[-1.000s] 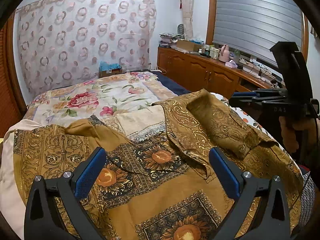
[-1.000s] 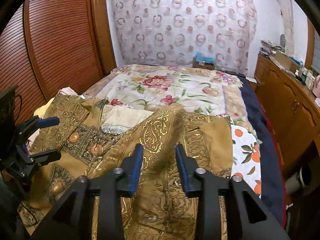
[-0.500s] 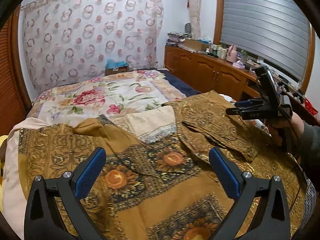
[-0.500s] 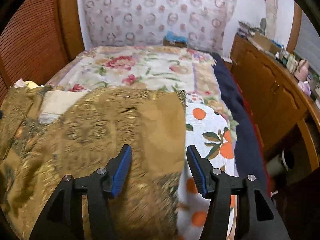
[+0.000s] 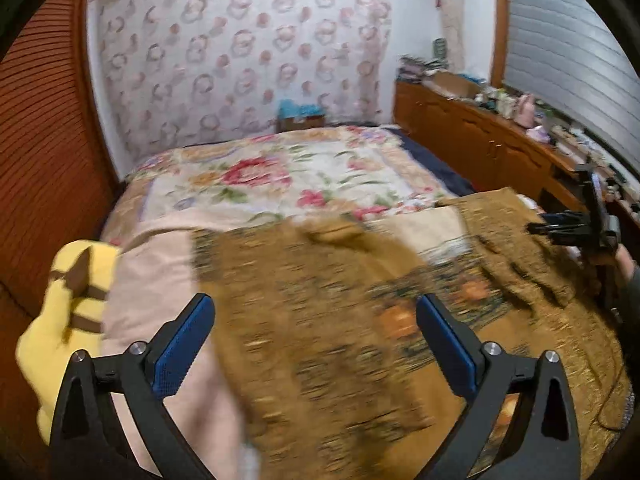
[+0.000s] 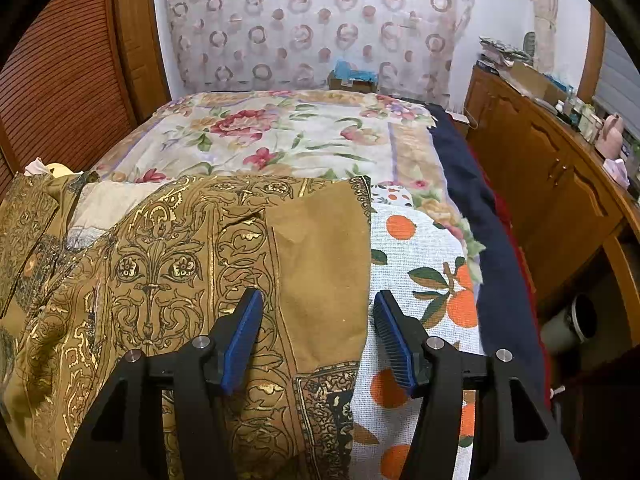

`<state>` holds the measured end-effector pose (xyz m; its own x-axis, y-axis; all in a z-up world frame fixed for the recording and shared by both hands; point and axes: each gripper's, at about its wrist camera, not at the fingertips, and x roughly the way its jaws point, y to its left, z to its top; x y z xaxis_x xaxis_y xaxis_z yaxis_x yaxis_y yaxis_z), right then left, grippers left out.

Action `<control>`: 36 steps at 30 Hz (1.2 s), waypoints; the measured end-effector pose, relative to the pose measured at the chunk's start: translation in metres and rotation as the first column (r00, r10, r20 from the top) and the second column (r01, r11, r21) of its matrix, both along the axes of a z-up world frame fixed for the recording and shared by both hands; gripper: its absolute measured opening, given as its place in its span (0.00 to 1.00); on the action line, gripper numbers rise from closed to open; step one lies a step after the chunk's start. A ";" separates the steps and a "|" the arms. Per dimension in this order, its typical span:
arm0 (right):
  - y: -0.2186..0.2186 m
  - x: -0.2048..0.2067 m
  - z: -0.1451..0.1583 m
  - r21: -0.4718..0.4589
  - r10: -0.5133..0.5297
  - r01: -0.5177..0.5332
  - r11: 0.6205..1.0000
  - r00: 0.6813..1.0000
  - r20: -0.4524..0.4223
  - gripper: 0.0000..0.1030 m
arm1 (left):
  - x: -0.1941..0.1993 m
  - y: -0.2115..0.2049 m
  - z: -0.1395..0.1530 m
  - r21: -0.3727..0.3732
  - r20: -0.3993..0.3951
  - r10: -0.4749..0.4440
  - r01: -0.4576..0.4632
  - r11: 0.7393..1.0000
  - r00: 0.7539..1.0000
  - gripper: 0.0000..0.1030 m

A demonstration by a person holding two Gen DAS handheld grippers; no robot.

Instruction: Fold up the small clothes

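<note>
Lying spread across the near end of the bed (image 6: 288,136) is a brown shirt (image 6: 192,264) printed with gold scrollwork and sunflower squares, its right-hand part folded in over the body so that a straight edge runs down beside an orange-print cloth (image 6: 424,248). The right gripper (image 6: 318,340) hangs just above that edge with its blue pads spread apart and nothing between them; one pad sits over the shirt, the other over the orange-print cloth. Whether either pad touches the fabric I cannot tell.

The left gripper (image 5: 316,348) is over the other side of the bed, its jaws spread wide and holding nothing. Its view is smeared, so the shirt (image 5: 320,300) shows there only as a blurred brown and gold mass between the pads, with a pale pink sheet (image 5: 152,280) just to the left of it and a yellow cloth (image 5: 60,320) at the bed's left edge. In that same view the right gripper (image 5: 544,228) shows at the far right, above the shirt's folded part.

Beyond the shirt lies a floral quilt (image 6: 280,136), and a dark blue blanket (image 6: 472,200) runs along the bed's right side. A wooden cabinet (image 6: 560,184) with clutter on top stands along the right wall, and a circle-patterned curtain (image 6: 312,20) hangs behind the bed.
</note>
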<state>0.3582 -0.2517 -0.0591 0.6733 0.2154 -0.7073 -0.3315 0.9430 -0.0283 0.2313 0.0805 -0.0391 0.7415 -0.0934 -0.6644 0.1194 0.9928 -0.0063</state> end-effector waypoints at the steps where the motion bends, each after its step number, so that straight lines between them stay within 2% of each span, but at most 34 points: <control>1: 0.000 0.000 0.000 0.000 0.000 0.000 1.000 1.000 0.000 0.58 | 0.000 0.006 0.000 0.003 -0.006 0.012 -0.012 1.000 1.000 0.94; 3: 0.000 0.000 0.000 0.000 0.001 -0.001 1.000 1.000 0.000 0.58 | 0.002 0.016 -0.001 -0.002 -0.014 0.028 -0.028 1.000 1.000 0.91; 7: 0.000 0.000 0.000 0.000 0.001 -0.001 1.000 1.000 0.000 0.58 | 0.018 0.030 -0.011 -0.021 -0.065 0.041 -0.042 0.999 0.997 0.72; 10: 0.000 0.000 0.000 0.000 0.002 -0.002 1.000 1.000 0.000 0.58 | 0.033 0.036 -0.023 0.005 -0.106 0.055 -0.055 0.998 0.993 0.59; 15: -0.001 0.000 0.000 0.000 0.003 -0.003 1.000 1.000 0.000 0.58 | 0.055 0.050 -0.040 0.016 -0.167 0.089 -0.088 0.996 0.982 0.51; 18: -0.001 0.001 0.000 -0.001 0.004 -0.004 1.000 1.000 0.000 0.58 | 0.056 0.053 -0.040 -0.015 -0.173 0.070 -0.074 0.997 0.982 0.29; 20: -0.001 0.000 0.000 0.000 0.004 -0.004 1.000 1.000 0.000 0.58 | 0.054 0.051 -0.036 -0.027 -0.165 0.042 -0.047 0.999 0.985 0.05; 22: -0.001 0.001 0.000 0.000 0.005 -0.005 1.000 1.000 0.000 0.58 | 0.047 0.046 -0.026 -0.044 -0.128 0.011 -0.017 0.999 0.992 0.04; 26: -0.001 0.001 -0.001 -0.001 0.005 -0.005 1.000 1.000 0.000 0.58 | 0.041 0.048 0.003 -0.017 -0.036 0.053 -0.053 0.998 0.998 0.03; 29: -0.001 0.001 -0.001 -0.001 0.005 -0.005 1.000 1.000 0.000 0.59 | 0.046 0.059 0.008 0.007 -0.030 0.082 -0.082 0.997 0.996 0.03; 36: -0.001 0.001 -0.001 -0.001 0.007 -0.007 1.000 1.000 0.001 0.59 | 0.046 0.069 -0.005 -0.011 -0.060 0.100 -0.101 0.995 0.993 0.03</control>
<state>0.3592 -0.2530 -0.0602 0.6722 0.2194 -0.7071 -0.3378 0.9408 -0.0292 0.2770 0.1494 -0.0444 0.7072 -0.0302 -0.7064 0.0179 0.9995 -0.0248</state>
